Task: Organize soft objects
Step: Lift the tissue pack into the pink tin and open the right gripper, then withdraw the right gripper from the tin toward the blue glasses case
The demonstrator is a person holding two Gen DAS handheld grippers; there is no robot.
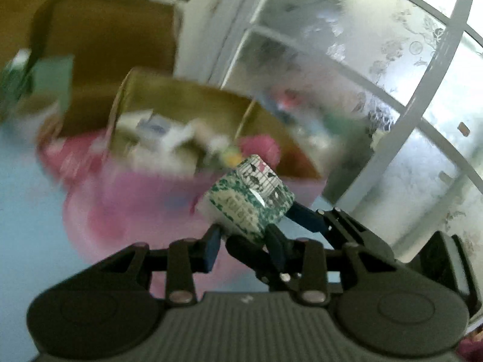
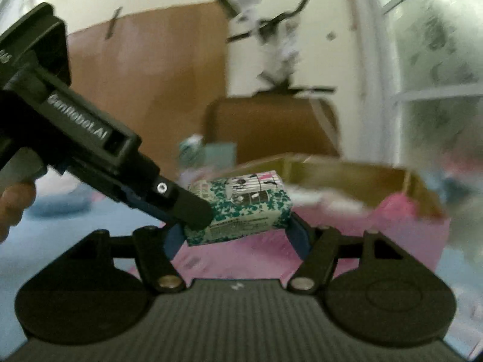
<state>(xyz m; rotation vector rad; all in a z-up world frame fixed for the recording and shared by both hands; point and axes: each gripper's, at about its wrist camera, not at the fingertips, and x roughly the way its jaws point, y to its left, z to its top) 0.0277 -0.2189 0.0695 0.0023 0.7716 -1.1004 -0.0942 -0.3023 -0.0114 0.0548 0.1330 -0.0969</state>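
Note:
A soft rectangular pack (image 2: 241,208) with a green leaf print and a striped label is held up in the air by both grippers. My right gripper (image 2: 235,235) is shut on its long sides. My left gripper (image 2: 193,211) reaches in from the upper left and pinches the pack's left end. In the left wrist view the same pack (image 1: 250,199) sits end-on between the left gripper's (image 1: 241,235) blue fingers, with the right gripper's blue finger (image 1: 305,217) touching it from the right. Behind it stands an open cardboard box (image 1: 187,114) holding several blurred soft items.
A pink bag or cloth (image 1: 126,205) lies under the box on a light blue surface (image 1: 27,211). A larger brown box (image 2: 271,126) stands behind. A frosted patterned window (image 1: 377,60) fills the right side. A pink item (image 2: 401,208) leans at the box's corner.

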